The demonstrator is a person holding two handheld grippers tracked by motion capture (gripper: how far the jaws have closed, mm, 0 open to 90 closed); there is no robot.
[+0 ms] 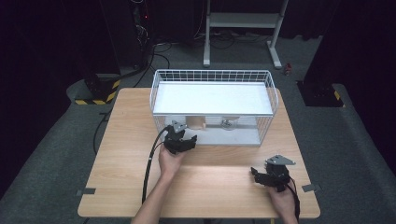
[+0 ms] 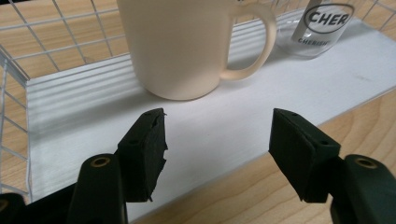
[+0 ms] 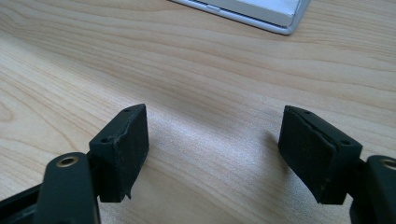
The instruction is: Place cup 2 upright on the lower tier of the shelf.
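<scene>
A cream mug [image 2: 187, 46] stands upright on the white floor of a wire basket [image 1: 212, 71], its handle to the right in the left gripper view. In the high view the mug [image 1: 195, 122] sits under the basket's white upper shelf, near the open front. Beside it stands a clear glass [image 2: 322, 28] with dark lettering [image 1: 228, 124]. My left gripper [image 1: 187, 136] points into the basket front, jaws open [image 2: 217, 130], and the mug is just ahead of the pads, apart from them. My right gripper [image 1: 254, 173] rests low at the table's near right, open [image 3: 215, 140] over bare wood.
The wooden table [image 1: 121, 158] carries the basket at its far middle. A corner of the basket's white base [image 3: 280, 18] lies ahead of the right gripper. Behind the table stand a metal frame [image 1: 243, 21], floor cables and yellow-black striped bases [image 1: 98, 91].
</scene>
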